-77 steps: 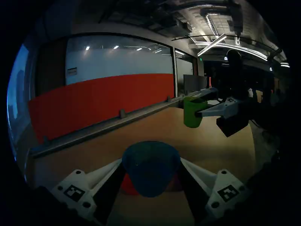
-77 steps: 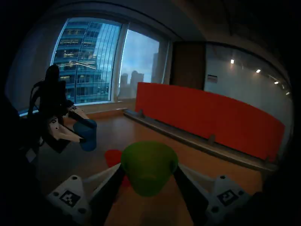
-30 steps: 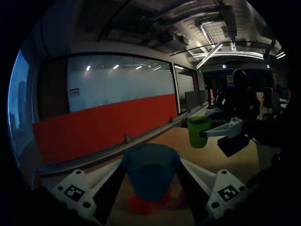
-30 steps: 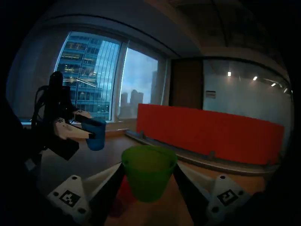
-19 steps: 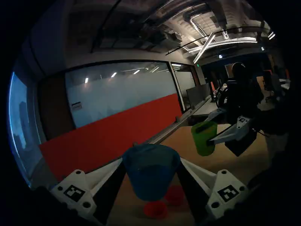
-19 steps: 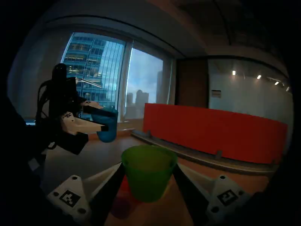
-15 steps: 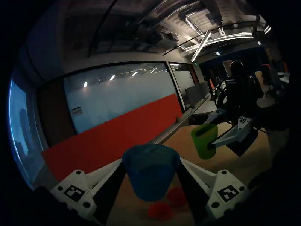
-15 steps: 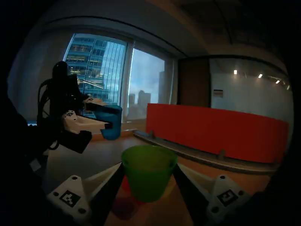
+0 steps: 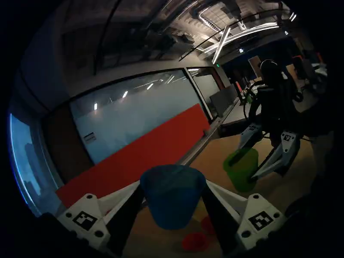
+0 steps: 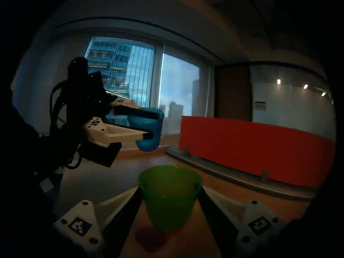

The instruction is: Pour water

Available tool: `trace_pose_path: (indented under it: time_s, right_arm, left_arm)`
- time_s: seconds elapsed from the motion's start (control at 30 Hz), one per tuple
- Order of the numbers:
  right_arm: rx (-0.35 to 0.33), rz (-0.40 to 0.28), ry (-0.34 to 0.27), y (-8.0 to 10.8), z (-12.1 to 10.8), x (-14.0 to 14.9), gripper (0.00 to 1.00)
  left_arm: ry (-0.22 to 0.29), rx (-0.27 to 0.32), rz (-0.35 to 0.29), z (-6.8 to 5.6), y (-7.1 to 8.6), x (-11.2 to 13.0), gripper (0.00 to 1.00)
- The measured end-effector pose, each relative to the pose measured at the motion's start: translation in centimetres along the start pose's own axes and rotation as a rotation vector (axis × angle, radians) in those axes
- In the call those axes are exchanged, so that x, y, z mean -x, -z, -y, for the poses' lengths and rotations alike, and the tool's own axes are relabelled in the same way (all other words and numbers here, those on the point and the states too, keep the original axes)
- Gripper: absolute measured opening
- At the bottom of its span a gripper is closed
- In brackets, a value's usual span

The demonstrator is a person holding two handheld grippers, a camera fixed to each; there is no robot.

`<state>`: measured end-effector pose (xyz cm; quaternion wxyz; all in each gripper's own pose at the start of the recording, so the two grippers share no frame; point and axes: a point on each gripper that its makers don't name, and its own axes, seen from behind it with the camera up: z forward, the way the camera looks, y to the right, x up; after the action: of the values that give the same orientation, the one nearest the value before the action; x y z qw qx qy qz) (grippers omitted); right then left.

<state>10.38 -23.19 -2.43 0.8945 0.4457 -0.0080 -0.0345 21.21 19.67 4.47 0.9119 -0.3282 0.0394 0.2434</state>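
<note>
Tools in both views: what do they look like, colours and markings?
The left tool and right tool each have two white tapering fingers carrying square black-and-white markers. Behind the fingers sits a dark, boxy body with black cables looping above it.

This is an office in a city. Large windows [image 10: 129,73] look out on glass towers, and a frosted glass wall [image 9: 137,112] with a red lower band [image 9: 146,157] runs beside the long wooden surface [image 10: 245,191]. Overhead are bare pipes [image 9: 172,36] and strip lights [image 9: 221,38].
</note>
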Motion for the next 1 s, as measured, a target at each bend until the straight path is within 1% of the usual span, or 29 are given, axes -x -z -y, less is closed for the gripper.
trace_pose_path:
  time_s: [0.37, 0.53, 0.77, 0.87, 1.0]
  right_arm:
    - [-0.045, -0.001, -0.005, -1.2, 1.6, 0.3, 0.89]
    - [-0.06, -0.002, -0.006, -1.7, 2.1, 0.5, 0.9]
    - [-0.083, -0.004, -0.004, -2.3, 2.9, 0.4, 0.9]
    - [-0.09, -0.003, -0.005, -2.6, 3.1, 0.4, 0.9]
    - [-0.096, -0.003, -0.008, -2.9, 3.3, 0.5, 0.9]
  left_arm:
    - [-0.095, -0.005, -0.011, 0.5, -0.1, -2.0, 0.86]
    - [-0.149, -0.003, -0.01, 0.3, -0.1, -2.7, 0.86]
    - [-0.247, -0.004, -0.011, -0.1, 0.4, -3.4, 0.86]
    - [-0.281, -0.007, -0.011, 0.0, 0.4, -3.6, 0.86]
    - [-0.306, -0.007, -0.01, -0.3, 0.4, -3.9, 0.86]
